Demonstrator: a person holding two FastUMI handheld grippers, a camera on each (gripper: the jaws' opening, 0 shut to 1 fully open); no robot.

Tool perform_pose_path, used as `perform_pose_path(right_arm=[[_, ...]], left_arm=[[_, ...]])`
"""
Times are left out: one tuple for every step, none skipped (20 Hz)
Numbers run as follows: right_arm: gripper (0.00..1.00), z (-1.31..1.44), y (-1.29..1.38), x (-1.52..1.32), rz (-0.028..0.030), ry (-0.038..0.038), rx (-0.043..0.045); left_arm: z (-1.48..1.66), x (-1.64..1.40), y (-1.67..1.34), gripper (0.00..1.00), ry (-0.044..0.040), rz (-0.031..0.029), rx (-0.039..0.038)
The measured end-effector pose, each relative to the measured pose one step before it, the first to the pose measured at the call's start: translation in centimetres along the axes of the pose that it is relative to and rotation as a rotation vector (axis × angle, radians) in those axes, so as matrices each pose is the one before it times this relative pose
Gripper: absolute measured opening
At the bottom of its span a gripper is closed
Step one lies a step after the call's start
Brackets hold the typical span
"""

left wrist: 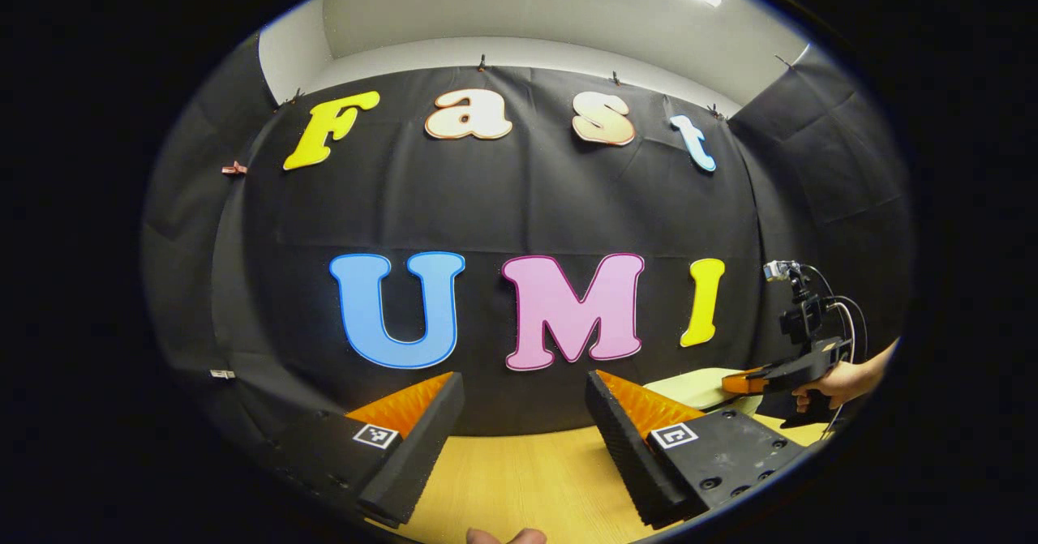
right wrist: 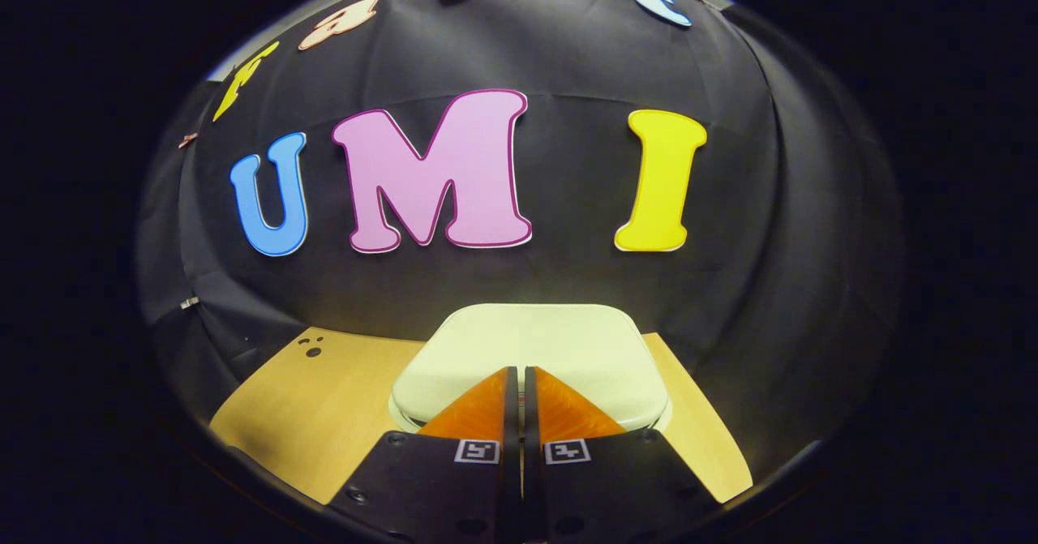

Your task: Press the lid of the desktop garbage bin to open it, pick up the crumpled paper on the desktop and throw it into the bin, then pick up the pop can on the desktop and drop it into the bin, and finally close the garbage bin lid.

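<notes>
Right gripper view: your right gripper [right wrist: 519,374] sits bottom centre, fingers pressed together with nothing between them, tips over the near edge of the bin lid [right wrist: 559,341]. The lid is pale cream, a rounded square, smooth, lying flat and closed, on the wooden desktop [right wrist: 324,398] at lower centre. Left gripper view: your left gripper [left wrist: 523,386] is spread wide and empty above the desktop; the bin lid shows at lower right, your hand [left wrist: 839,383] holding the right gripper beside it
</notes>
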State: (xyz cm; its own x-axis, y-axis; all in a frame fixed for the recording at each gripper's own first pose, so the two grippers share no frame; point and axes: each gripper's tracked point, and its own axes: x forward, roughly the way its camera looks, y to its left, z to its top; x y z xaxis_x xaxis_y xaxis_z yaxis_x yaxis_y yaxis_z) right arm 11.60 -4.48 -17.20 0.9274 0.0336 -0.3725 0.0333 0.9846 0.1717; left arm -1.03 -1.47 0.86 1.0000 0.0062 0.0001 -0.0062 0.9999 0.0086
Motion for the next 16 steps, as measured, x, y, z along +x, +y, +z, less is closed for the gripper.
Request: perform_pose_path(right_arm=[[0.05, 0.407, 0.085, -0.344, -0.00227, -0.01737, -0.00894], [0.05, 0.413, -0.073, -0.265, -0.00436, -0.01715, -0.00520], [0.05, 0.443, 0.097, -0.301, -0.00118, -0.01787, -0.00306], [0.05, 0.412, 0.140, -0.250, -0.00075, -0.01654, -0.00626], [0.05, 0.346, 0.084, -0.185, 0.00300, -0.01307, -0.00723], [0.05, 0.387, 0.185, -0.219, 0.00532, -0.01474, -0.00622], [0.05, 0.391, 0.145, -0.242, 0.00518, -0.01417, -0.00423], [0.06, 0.165, -0.020, -0.111, 0.00340, -0.00882, 0.00133], [0.05, 0.325, -0.046, -0.225, 0.00093, -0.00996, 0.00246], [0.06, 0.441, 0.044, -0.278, 0.00294, -0.00878, 0.00168], [0.06, 0.235, -0.006, -0.150, 0.00015, -0.00715, -0.00320], [0.05, 0.143, 0.044, -0.215, 0.00006, -0.00623, -0.00761], [0.06, 0.254, 0.008, -0.220, -0.00092, -0.00570, -0.01365], [0.05, 0.249, 0.065, -0.215, 0.00315, -0.00639, -0.01392], [0.05, 0.243, 0.234, -0.292, 0.00464, -0.00272, -0.01144], [0.06, 0.112, 0.163, -0.360, 0.00629, -0.00619, -0.00826]], left_arm=[[0.162, -0.194, 0.130, 0.97, -0.00068, 0.00180, 0.00106], [-0.119, -0.186, 0.105, 0.97, 0.00009, 0.00172, -0.00153], [0.015, -0.052, 0.045, 0.97, 0.00163, 0.00169, -0.00163], [-0.112, -0.110, 0.024, 0.97, 0.00317, 0.00047, -0.00052], [0.071, -0.022, -0.048, 0.97, 0.00240, 0.00050, 0.00024], [-0.133, -0.089, 0.041, 0.97, 0.00136, -0.00053, 0.00097], [0.052, -0.045, -0.110, 0.97, 0.00027, -0.00068, 0.00015], [-0.106, 0.003, -0.094, 0.97, -0.00059, -0.00073, -0.00063], [0.100, 0.020, 0.004, 0.97, -0.00153, -0.00020, -0.00125], [-0.069, -0.104, -0.104, 0.97, 0.00037, -0.00107, -0.00044], [0.016, 0.085, -0.047, 0.97, -0.00026, 0.00029, 0.00102], [-0.145, 0.246, -0.154, 0.97, 0.00011, -0.00055, 0.00039], [-0.276, 0.130, -0.075, 0.97, 0.00011, -0.00048, -0.00185], [-0.073, -0.009, -0.063, 0.97, 0.00145, -0.00050, -0.00312], [-0.107, -0.039, -0.033, 0.98, 0.00289, -0.00011, -0.00208], [-0.247, 0.060, -0.124, 0.97, 0.00079, -0.00018, -0.00063]])
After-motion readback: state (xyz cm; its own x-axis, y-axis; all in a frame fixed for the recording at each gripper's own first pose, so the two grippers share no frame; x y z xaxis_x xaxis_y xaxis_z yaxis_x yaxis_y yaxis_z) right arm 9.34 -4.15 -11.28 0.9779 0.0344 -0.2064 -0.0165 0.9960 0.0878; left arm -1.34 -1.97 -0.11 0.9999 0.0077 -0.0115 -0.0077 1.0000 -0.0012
